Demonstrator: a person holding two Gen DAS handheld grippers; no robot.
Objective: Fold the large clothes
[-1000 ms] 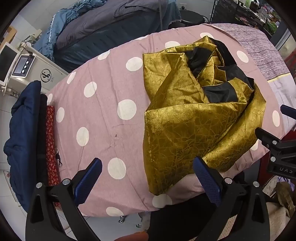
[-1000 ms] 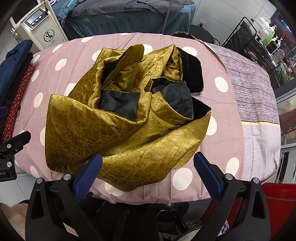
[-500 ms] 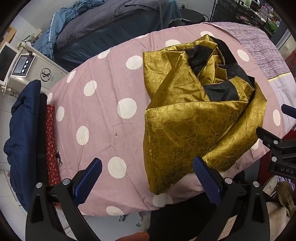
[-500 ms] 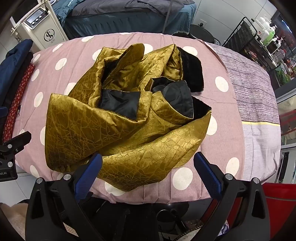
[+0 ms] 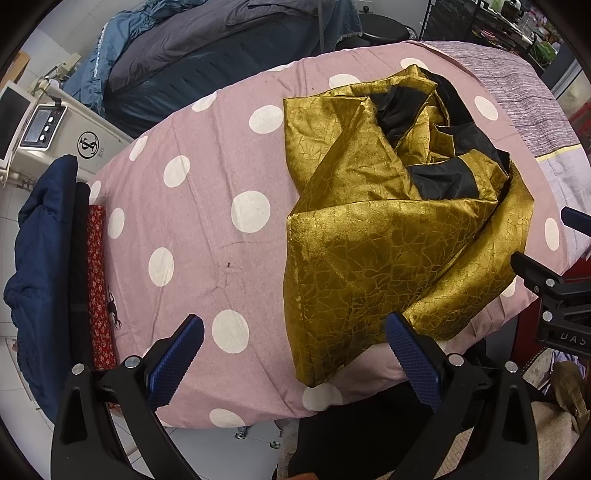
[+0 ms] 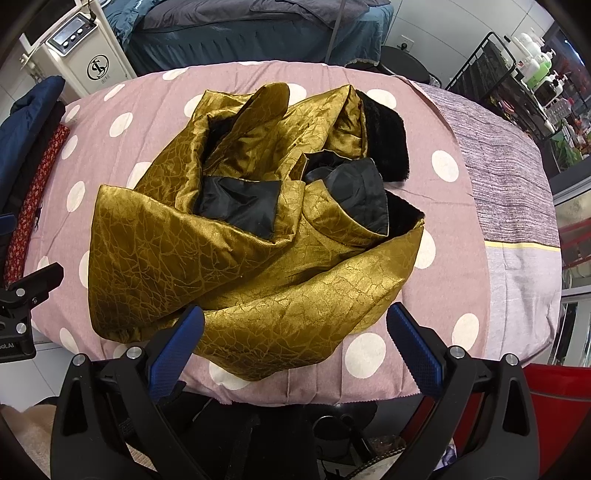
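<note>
A large gold crackle-patterned garment point(image 5: 384, 236) with black lining and a black fur collar point(image 6: 386, 144) lies crumpled on the pink polka-dot table cover point(image 5: 192, 206). In the right wrist view the garment point(image 6: 251, 251) fills the middle of the table. My left gripper point(image 5: 295, 354) is open and empty, held over the table's near edge, left of the garment's near corner. My right gripper point(image 6: 295, 347) is open and empty, just above the garment's near hem. Each gripper shows at the edge of the other's view.
Dark blue and red patterned clothes point(image 5: 40, 258) hang at the table's left end. A white machine point(image 5: 48, 136) stands behind them. A bed with grey and blue covers point(image 6: 240, 29) is beyond the table. A black wire rack point(image 6: 517, 85) stands at the far right.
Both grippers have barely shifted; the views are almost the same. The garment lies as before and both grippers stay open.
</note>
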